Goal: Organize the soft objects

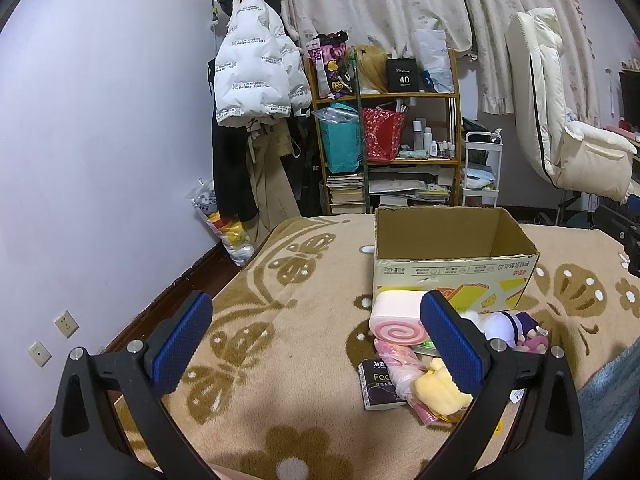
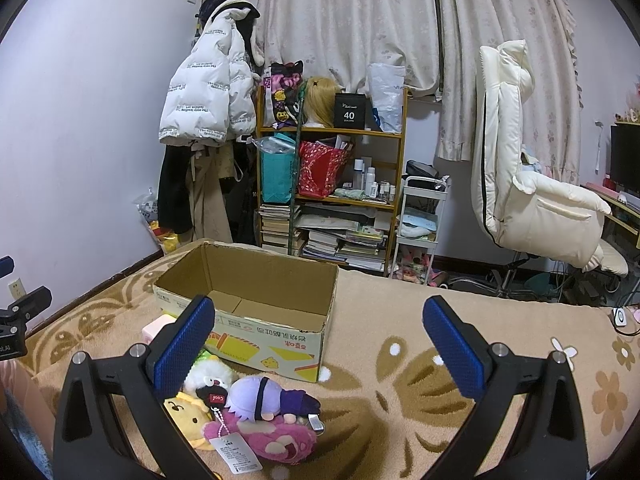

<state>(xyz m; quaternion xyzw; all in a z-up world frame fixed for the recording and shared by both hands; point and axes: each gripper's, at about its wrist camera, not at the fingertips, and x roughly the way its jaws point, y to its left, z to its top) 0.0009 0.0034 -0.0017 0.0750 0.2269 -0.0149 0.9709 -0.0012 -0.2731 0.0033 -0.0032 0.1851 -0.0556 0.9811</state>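
Task not started: cardboard box (image 2: 256,300) is empty. Soft toys (image 2: 256,412) lie piled on the bed blanket (image 2: 400,380) at the box's 6 o'clock. Left claw (image 1: 316,344) and right claw (image 2: 320,344) are wide open, holding nothing.

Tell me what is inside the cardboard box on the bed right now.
The right wrist view shows bare bottom flaps inside the cardboard box, with no toys on the visible part. The near wall hides the front strip of its floor. The soft toys lie outside, in front.
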